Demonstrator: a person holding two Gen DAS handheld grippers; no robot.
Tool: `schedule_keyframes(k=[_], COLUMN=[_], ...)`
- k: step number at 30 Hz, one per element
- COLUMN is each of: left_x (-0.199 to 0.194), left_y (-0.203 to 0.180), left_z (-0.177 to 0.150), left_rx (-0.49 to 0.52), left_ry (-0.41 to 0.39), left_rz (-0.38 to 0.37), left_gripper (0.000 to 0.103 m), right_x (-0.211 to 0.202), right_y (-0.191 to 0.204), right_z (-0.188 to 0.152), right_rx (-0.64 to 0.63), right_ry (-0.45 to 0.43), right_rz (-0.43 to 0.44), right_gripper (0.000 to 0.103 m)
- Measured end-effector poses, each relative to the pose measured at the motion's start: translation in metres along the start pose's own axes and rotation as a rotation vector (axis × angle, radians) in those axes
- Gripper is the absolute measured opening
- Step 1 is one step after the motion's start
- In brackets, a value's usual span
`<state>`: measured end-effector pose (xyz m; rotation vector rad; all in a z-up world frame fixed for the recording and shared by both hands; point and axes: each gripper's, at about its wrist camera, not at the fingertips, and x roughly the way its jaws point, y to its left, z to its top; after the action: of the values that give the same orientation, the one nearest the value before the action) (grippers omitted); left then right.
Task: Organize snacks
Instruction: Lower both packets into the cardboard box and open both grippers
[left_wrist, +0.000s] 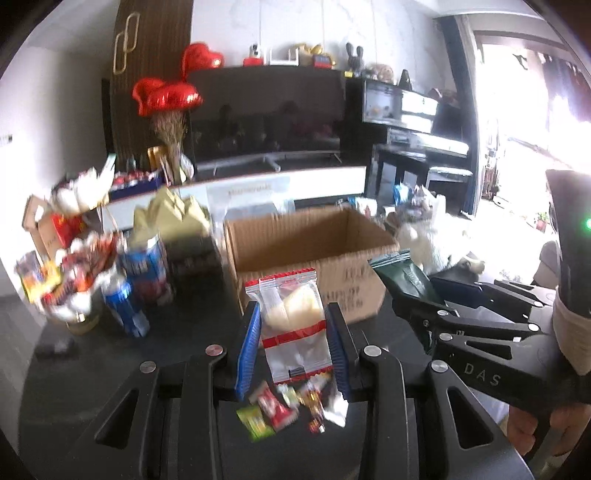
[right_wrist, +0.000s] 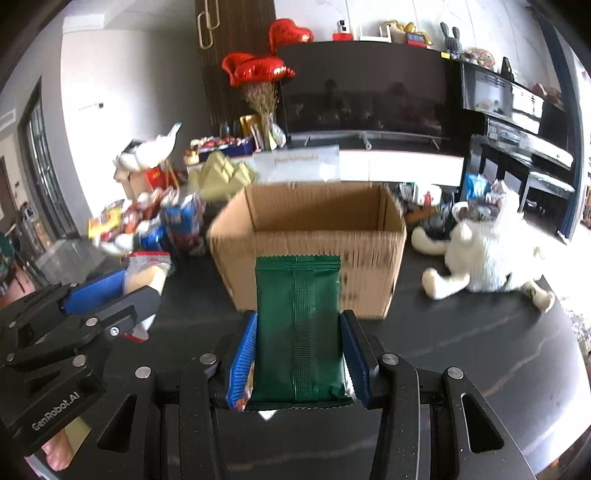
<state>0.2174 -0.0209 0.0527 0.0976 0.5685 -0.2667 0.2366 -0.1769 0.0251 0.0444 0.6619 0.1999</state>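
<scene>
My left gripper (left_wrist: 291, 314) is shut on a clear snack packet with red bands and a pale cake inside (left_wrist: 291, 310), held above the dark table. My right gripper (right_wrist: 298, 325) is shut on a dark green snack packet (right_wrist: 298, 332). An open cardboard box (left_wrist: 306, 240) (right_wrist: 314, 221) stands just beyond both packets. The right gripper and its green packet (left_wrist: 402, 277) show at the right of the left wrist view. The left gripper with its clear packet (right_wrist: 147, 277) shows at the left of the right wrist view. Several small wrapped candies (left_wrist: 288, 406) lie on the table under the left gripper.
A heap of snack packs and blue packets (left_wrist: 110, 280) (right_wrist: 147, 221) lies left of the box. A white plush toy (right_wrist: 487, 251) (left_wrist: 424, 236) sits on the table to the right. A TV (right_wrist: 362, 92) and red heart balloons (right_wrist: 258, 70) stand behind. A hand (left_wrist: 535, 428) grips the right tool.
</scene>
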Motion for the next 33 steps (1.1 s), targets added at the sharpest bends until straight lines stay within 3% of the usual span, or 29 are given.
schedule_keyframes(k=[14,25,28,29,30,31,33], left_x=[0.067,0.133,0.146,0.149,0.15,0.151,0.149], left_y=[0.019,0.032,0.033,0.034,0.034,0.036,0.039], left_z=[0.067,0.085,0.086,0.085,0.085,0.084,0.082], left_rx=[-0.012,-0.035,-0.033,-0.033,-0.035,-0.041,-0.052], left_ry=[0.06,0.126,0.135,0.142,0.145,0.144,0.144], left_rz=[-0.031,-0.062,-0.041,-0.036,-0.031,-0.024,-0.013], left_gripper=[0.035,0.035,0.039,0.046,0.053,0.055,0.056], right_x=[0.045,0.104,0.116,0.12,0.122,0.124,0.123], right_y=[-0.015,-0.031,-0.034,-0.035,-0.036,-0.039,-0.041], right_z=[0.079,0.103,0.104,0.105,0.105,0.104,0.103], right_rx=[0.012,0.039,0.041,0.042,0.047,0.06,0.071], right_ry=[0.017,0.078,0.088,0.093,0.096,0.096,0.09], right_rz=[-0.003,-0.003,-0.004,-0.011,-0.017,-0.028,-0.056], right_gripper=[0.046,0.046,0.046,0.048,0.051,0.059,0.063])
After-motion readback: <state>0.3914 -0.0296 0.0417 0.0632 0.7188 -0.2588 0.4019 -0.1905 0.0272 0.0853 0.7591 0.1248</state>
